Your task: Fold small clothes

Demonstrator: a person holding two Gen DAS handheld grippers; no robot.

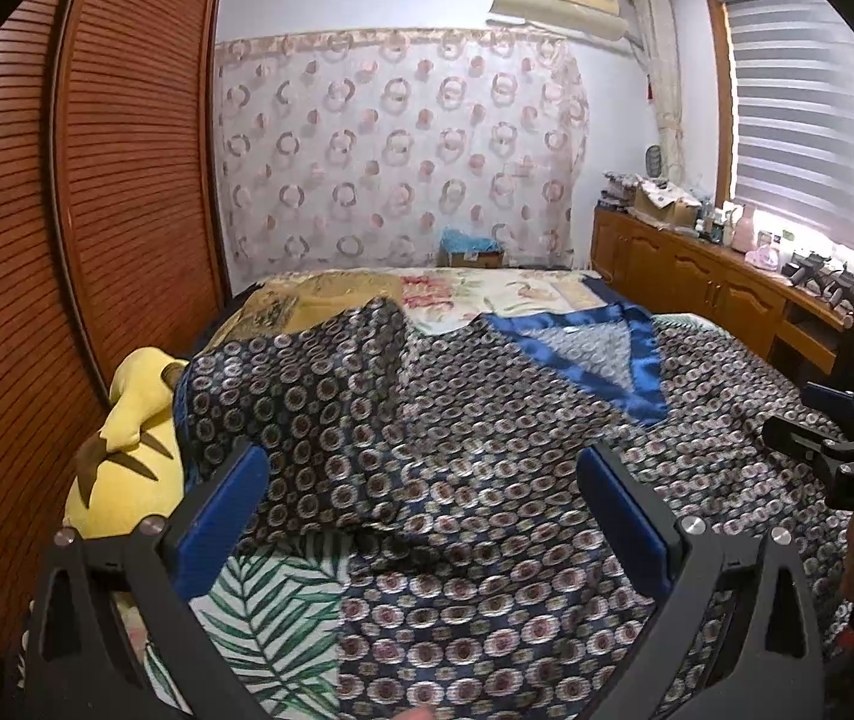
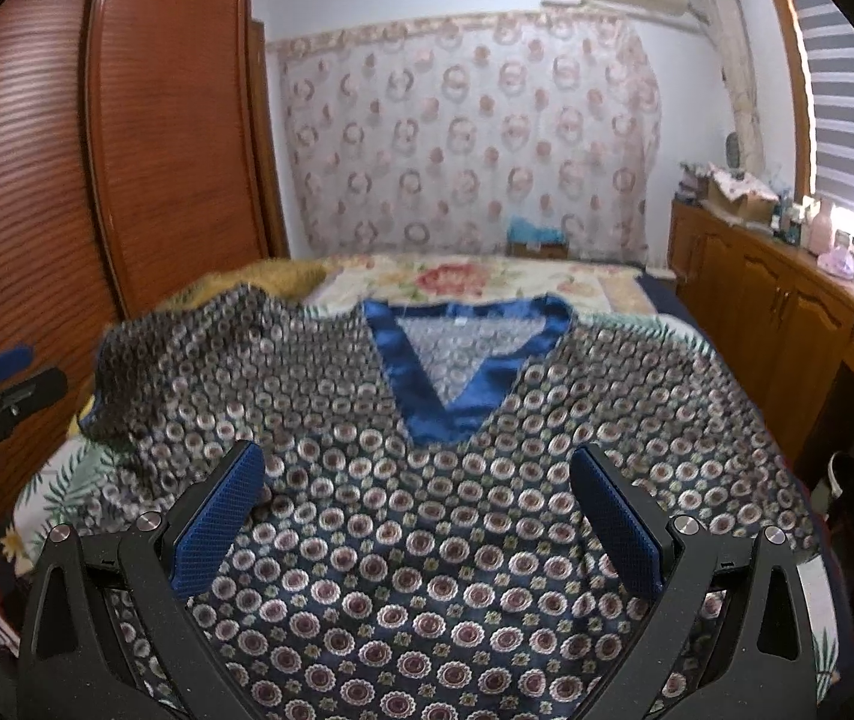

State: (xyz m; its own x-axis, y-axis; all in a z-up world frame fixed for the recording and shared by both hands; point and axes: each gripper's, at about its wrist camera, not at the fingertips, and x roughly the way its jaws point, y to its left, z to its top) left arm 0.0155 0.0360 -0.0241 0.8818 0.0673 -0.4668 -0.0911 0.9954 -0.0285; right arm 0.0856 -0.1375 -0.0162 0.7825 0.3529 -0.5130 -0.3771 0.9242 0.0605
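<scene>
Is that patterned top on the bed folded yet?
Partly: the navy circle-print V-neck top lies mostly spread, its left sleeve flipped inward.

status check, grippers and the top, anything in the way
Left gripper open, empty. Right gripper open, empty. Patterned V-neck top spread on bed, left sleeve flipped over the body. Yellow plush toy beside that sleeve, off the fabric.

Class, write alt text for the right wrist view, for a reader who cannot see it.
A dark patterned top with a blue satin V-neck lies spread on a bed, its left sleeve folded in across the body. The open right gripper hovers above it, holding nothing. The left gripper shows at the left edge, near a wooden wardrobe.
</scene>
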